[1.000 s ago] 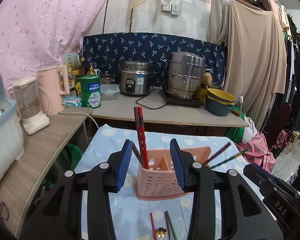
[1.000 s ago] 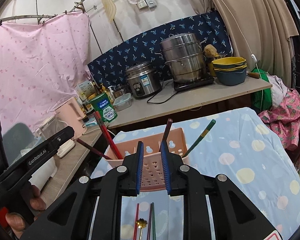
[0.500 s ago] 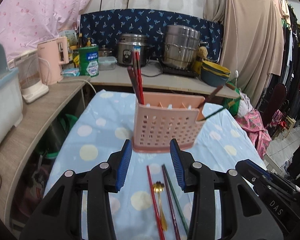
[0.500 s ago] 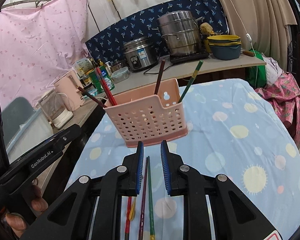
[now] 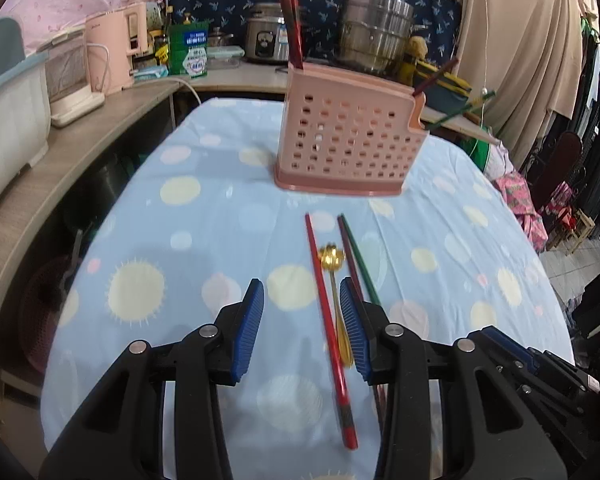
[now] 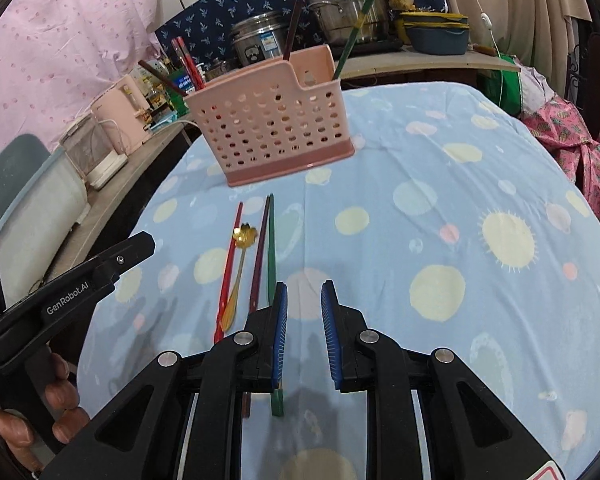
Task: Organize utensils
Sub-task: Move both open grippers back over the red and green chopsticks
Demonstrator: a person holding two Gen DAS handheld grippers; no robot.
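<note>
A pink perforated utensil holder stands on the blue spotted tablecloth and holds several chopsticks. In front of it lie a red chopstick, a gold spoon, a dark red chopstick and a green chopstick. My left gripper is open and empty above the red chopstick and spoon handle. My right gripper is open and empty, just right of the green chopstick.
A wooden counter runs along the left with a pink kettle, a blender and a white bin. A back shelf holds a rice cooker, a steel pot and bowls. Clothes hang at right.
Both grippers have pulled back and tilted down from the holder toward the utensils lying on the cloth. The right gripper's jaws have opened slightly wider.
</note>
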